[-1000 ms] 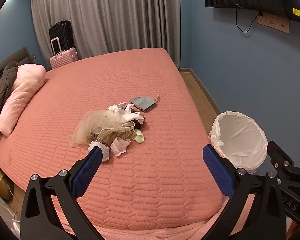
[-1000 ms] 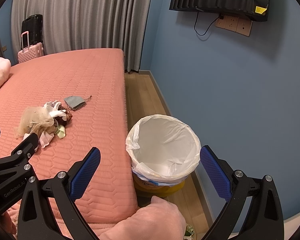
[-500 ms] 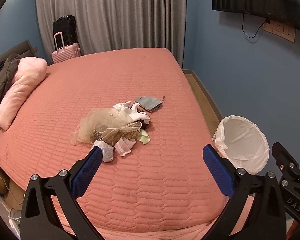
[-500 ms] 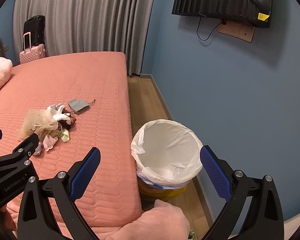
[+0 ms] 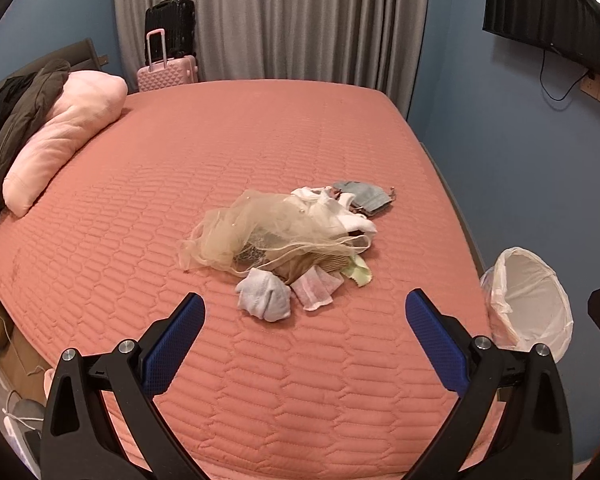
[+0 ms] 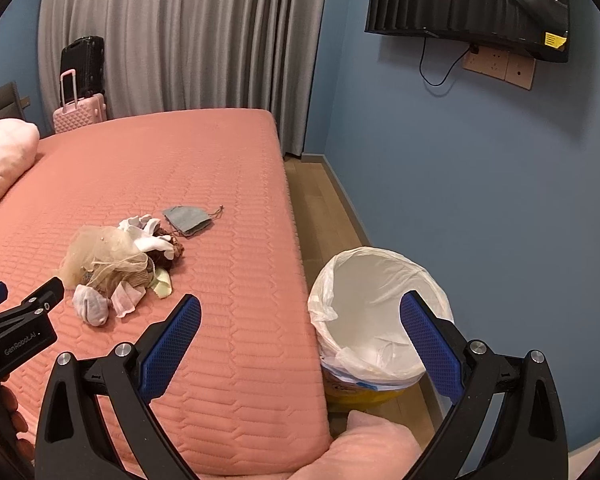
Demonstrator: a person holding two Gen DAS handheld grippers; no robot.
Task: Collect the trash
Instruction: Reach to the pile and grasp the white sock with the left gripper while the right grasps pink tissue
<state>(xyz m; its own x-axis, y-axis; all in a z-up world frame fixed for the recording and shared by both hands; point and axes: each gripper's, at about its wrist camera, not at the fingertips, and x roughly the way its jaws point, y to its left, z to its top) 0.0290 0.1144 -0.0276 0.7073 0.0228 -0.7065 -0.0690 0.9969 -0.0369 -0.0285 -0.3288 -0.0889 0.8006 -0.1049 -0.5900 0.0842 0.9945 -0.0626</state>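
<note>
Left hand-held gripper (image 6: pixel 4 320) reads "GenRobot.AI"; it and right hand-held gripper (image 6: pixel 300 320) gape wide, holding nothing

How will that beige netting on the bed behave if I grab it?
The netting looks sheer and bunched, so it is probably very light and floppy, collapsing between the tongs. It drapes over other scraps in the pile, so lifting it may drag some along. Its loose edges trail, so parts could hang down outside the bin.
</note>
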